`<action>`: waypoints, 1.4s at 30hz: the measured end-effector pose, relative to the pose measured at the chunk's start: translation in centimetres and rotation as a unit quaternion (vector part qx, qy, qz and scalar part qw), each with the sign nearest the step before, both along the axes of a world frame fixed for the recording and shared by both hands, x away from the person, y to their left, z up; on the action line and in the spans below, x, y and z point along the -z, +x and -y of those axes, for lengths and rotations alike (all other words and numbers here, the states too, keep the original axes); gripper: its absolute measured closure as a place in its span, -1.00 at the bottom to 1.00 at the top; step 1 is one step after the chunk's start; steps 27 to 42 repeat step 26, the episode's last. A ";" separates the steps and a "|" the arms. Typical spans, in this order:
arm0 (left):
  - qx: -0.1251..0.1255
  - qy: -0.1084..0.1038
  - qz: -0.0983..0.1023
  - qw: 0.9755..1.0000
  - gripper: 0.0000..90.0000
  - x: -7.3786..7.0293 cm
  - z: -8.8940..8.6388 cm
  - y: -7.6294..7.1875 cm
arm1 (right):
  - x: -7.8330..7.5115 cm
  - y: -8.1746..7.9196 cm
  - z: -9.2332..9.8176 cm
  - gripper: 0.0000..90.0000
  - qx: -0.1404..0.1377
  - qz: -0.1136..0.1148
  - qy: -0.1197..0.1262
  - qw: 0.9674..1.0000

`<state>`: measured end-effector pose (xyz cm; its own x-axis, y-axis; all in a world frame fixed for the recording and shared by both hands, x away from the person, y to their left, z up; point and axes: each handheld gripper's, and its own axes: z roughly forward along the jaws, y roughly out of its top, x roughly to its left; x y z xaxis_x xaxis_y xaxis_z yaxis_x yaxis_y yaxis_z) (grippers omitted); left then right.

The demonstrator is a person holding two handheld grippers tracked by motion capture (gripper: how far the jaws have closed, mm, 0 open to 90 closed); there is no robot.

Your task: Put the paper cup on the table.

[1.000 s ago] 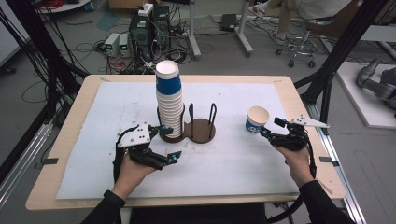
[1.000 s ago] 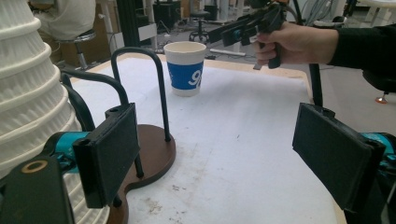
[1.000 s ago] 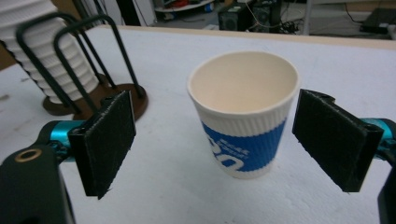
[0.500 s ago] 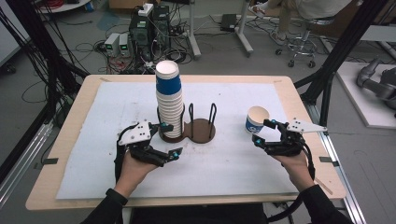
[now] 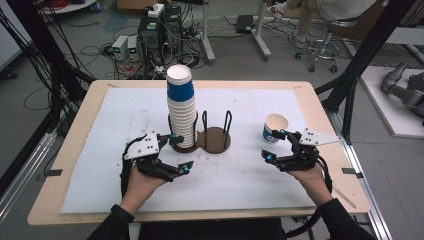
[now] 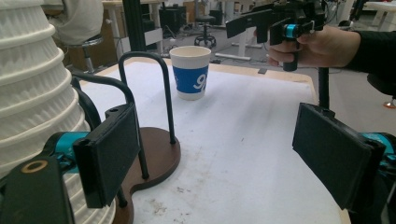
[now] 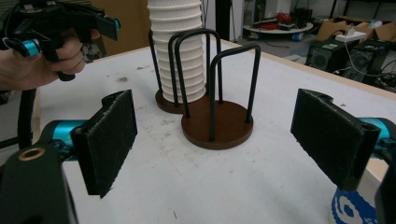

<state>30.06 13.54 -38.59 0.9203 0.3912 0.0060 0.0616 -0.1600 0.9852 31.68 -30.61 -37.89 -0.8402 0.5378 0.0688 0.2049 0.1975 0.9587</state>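
White paper covers my table (image 5: 300, 90) in a cable-strewn lab; both hand-held grippers (image 5: 177, 154) (image 5: 274, 145) hang released, the single cup (image 5: 274, 129) half cut off rightward.

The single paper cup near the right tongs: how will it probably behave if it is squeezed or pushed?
The single paper cup looks empty and thin-walled, so it is probably very light and may dent under a firm squeeze. It stands upright on its narrower base with the wider mouth up, so a push near the rim would likely tip it; pushed low, it may slide on the white sheet.
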 end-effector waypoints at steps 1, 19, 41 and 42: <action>0.001 0.002 0.002 1.000 -0.67 -0.1 -0.1 0.0 | 0.0 0.0 -0.1 -0.67 -0.001 0.001 -0.003 1.000; -0.005 0.006 -0.005 1.000 -0.67 0.2 -0.4 0.0 | 0.6 0.5 -0.5 -0.67 -0.006 -0.013 -0.008 1.000; -0.007 0.005 -0.010 1.000 -0.67 0.2 -0.3 0.2 | 1.1 0.9 -0.3 -0.67 0.006 -0.019 -0.006 1.000; -0.007 0.005 -0.010 1.000 -0.67 0.2 -0.3 0.2 | 1.1 0.9 -0.3 -0.67 0.006 -0.019 -0.006 1.000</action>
